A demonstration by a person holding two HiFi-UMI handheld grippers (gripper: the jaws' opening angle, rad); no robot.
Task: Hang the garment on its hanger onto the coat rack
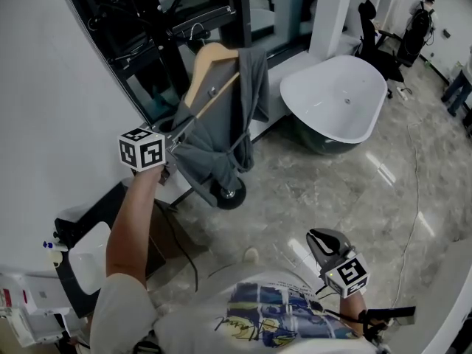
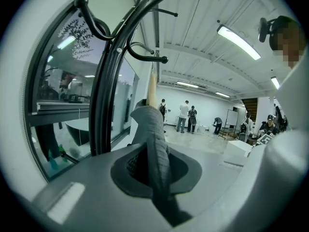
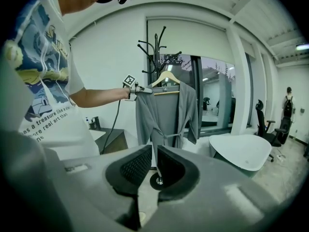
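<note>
- The left gripper (image 2: 151,164) is seen with its jaws pressed shut on a fold of the grey cloth robe (image 2: 153,144). The pale wooden hanger (image 2: 152,88) rises out of that fold, straight beyond the jaws.
- In the right gripper view the robe (image 3: 166,115) is seen draped on the hanger (image 3: 157,82), raised close beside the tall black metal coat rack (image 3: 156,52). The grip is taken at the hanger's end nearest the person.
- The hanger's long axis is held about level there, running away from the left gripper towards the window. Its small wire hook (image 3: 165,72) sits at the middle, close to the rack's pole.
- The coming move is judged to turn on that hook. The rack's curved prongs (image 2: 145,57) lie above and a little beyond the gripped end, so the hook has to be lifted over one and lowered onto it.
- Whether the hook is already caught on a prong cannot be told from any view.
- The right gripper (image 3: 154,167) is held low by the person's body, well apart from robe and rack. Its jaws are drawn almost together, with only a thin slit between them and nothing in it.
- The left gripper is by far the nearer, so the hanging is judged to fall to it alone.
</note>
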